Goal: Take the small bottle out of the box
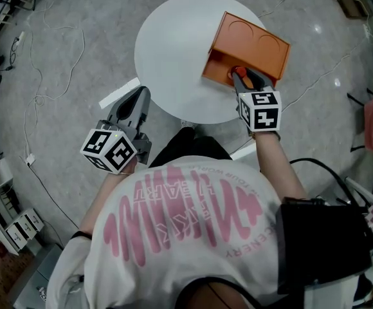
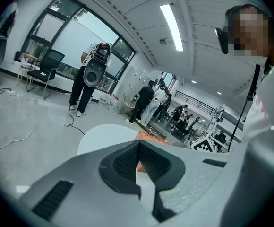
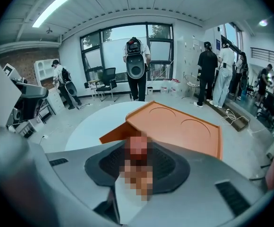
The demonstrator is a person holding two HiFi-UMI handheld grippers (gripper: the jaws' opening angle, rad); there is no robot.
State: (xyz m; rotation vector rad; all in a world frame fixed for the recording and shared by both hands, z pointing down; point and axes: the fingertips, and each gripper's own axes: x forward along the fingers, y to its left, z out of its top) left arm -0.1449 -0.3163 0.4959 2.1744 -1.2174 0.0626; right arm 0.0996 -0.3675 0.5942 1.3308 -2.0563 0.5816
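An orange box (image 1: 215, 63) lies on the round white table (image 1: 170, 50), its lid (image 1: 254, 40) folded open toward the far right. The small bottle (image 1: 236, 70), red-capped, stands at the box's near edge. My right gripper (image 1: 239, 76) reaches into the box and is shut on the bottle. In the right gripper view the bottle (image 3: 138, 145) fills the gap between the dark pads (image 3: 167, 167), with the lid (image 3: 179, 126) behind it. My left gripper (image 1: 141, 95) hangs off the table's near-left edge, shut and holding nothing; its pads (image 2: 123, 162) meet at the tips.
Cables (image 1: 42, 76) trail over the grey floor left of the table. A white strip (image 1: 118, 94) lies on the floor by the left gripper. Shelving (image 1: 6, 217) stands at the left. Several people (image 3: 136, 67) stand around the room beyond the table.
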